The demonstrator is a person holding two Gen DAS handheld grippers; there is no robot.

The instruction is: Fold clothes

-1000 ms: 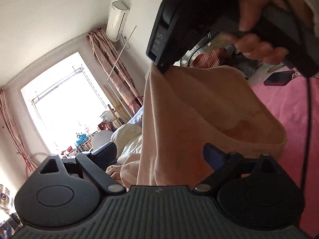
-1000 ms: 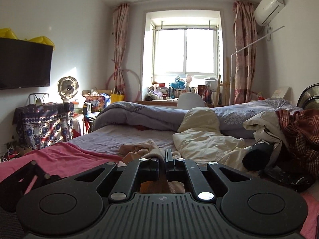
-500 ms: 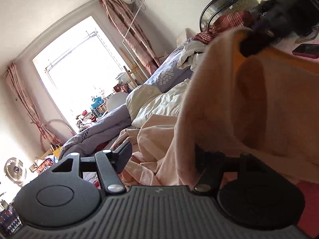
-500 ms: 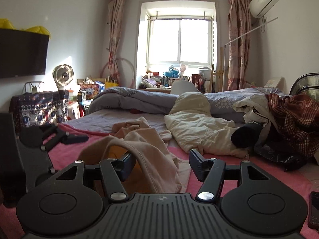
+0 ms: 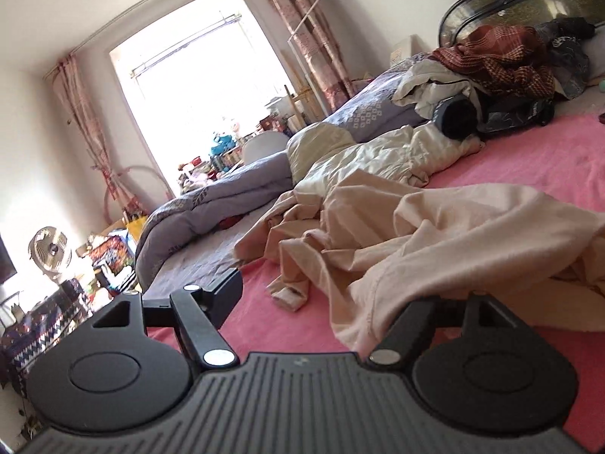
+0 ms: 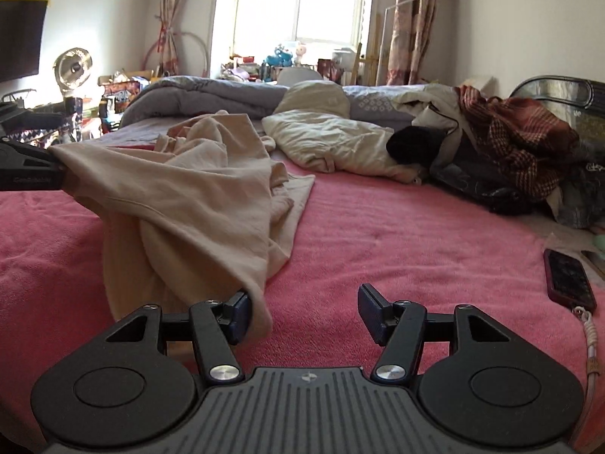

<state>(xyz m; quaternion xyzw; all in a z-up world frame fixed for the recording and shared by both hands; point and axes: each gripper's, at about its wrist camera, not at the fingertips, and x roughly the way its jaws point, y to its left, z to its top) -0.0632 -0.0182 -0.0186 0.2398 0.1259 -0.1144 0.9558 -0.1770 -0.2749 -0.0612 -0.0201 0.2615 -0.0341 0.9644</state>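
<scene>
Now, garment: our beige garment (image 6: 196,193) lies crumpled on the pink blanket (image 6: 397,234), partly draped over our left gripper's (image 5: 329,302) right finger.
Left gripper: jaws opening, cloth between, unpinched.
Right gripper (image 6: 304,312): spread, cloth touching left finger (not clamped).
Risk: we could snag and drag it, bunching the folds.

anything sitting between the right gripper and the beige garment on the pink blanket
Nothing visible. The right gripper stands open right at the beige garment, whose hem lies against its left finger. Only bare pink blanket shows between the jaws.
</scene>
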